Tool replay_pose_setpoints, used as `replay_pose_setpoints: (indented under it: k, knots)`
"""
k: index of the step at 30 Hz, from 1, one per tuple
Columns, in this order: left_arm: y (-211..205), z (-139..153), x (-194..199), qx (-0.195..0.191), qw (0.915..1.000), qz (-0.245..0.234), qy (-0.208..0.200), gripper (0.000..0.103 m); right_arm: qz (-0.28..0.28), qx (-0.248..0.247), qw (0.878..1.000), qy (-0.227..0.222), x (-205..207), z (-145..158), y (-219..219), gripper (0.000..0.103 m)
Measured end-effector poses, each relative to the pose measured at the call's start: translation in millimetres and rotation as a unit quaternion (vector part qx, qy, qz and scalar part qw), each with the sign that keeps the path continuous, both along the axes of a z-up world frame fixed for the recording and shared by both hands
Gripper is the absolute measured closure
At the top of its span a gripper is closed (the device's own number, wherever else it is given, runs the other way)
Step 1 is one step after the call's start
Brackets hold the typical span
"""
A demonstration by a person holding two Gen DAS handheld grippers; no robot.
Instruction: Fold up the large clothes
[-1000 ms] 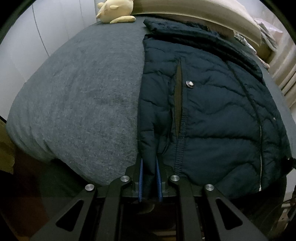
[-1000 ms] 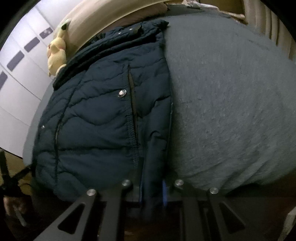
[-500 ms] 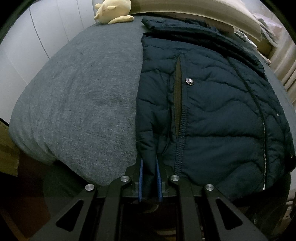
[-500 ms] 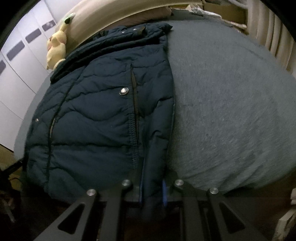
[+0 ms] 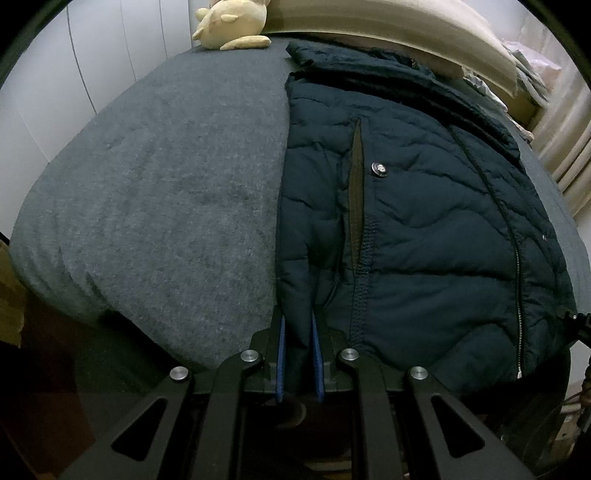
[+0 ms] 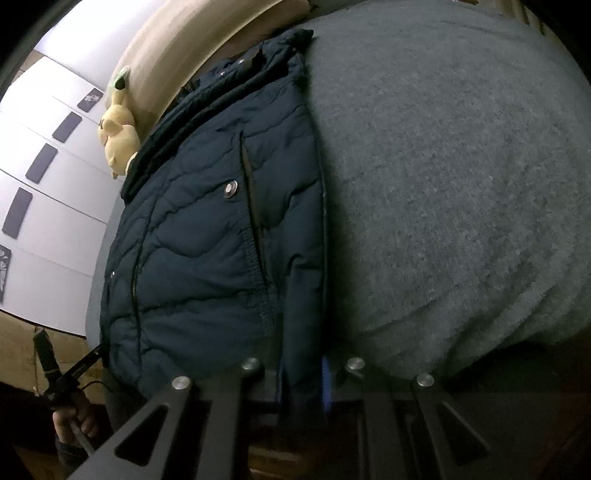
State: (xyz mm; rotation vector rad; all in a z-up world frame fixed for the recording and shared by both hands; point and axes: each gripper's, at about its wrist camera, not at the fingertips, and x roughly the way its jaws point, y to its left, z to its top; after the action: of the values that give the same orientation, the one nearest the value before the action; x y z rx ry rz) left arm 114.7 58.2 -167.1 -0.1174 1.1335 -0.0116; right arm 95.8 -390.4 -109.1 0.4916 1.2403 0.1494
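Meanwhile, the right wrist view has rolled since a second ago: the dark navy quilted puffer jacket now leans more steeply across the frame and the grey fleece blanket fills more of the right side, while the left wrist view is almost unchanged. The jacket lies flat on the blanket-covered bed, collar toward the beige padded headboard, hem at the near edge. Both grippers point steeply down at that hem. The left gripper is clamped on a fold of the jacket's left bottom corner, blue pads pressing the fabric from both sides; the right gripper pinches the opposite corner the same way. Only the right view shows the person's left hand around its black handle, low at the edge — and the white panelled wall. Both views show the yellow plush toy near the headboard.
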Motion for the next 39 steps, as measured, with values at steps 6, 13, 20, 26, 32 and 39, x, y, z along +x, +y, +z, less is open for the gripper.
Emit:
replay_pose_setpoints:
  k: [6,13,20,26,32,39]
  knots:
    - [1.0,0.9,-4.8,-0.002,1.0,-0.001,-0.004,0.09,-0.004,-0.004,1.0,0.004,8.1,-0.4,2.2,0.088]
    - [3.3,1.0,-3.5,-0.007,1.0,-0.003,-0.005,0.09,-0.027,0.034,0.999,0.005,3.2,-5.1,-8.8,0.083]
    - [2.0,0.3,-4.3,-0.004,1.0,-0.002,-0.004,0.09,-0.038,0.047,0.998,0.004,-0.1,-8.5,-15.0,0.071]
    - [2.6,-0.1,-4.2,-0.003,1.0,-0.003,-0.004,0.09,-0.024,0.055,0.998,-0.006,-4.0,-5.6,-10.5,0.033]
    - [3.8,-0.6,-3.8,-0.006,1.0,-0.004,-0.004,0.089,-0.005,0.028,1.0,0.003,-3.6,-7.2,-2.0,0.071]
    - [5.9,0.7,-4.9,-0.009,0.9999,-0.007,-0.006,0.088,-0.002,0.034,0.999,0.004,-3.7,-7.8,-4.1,0.087]
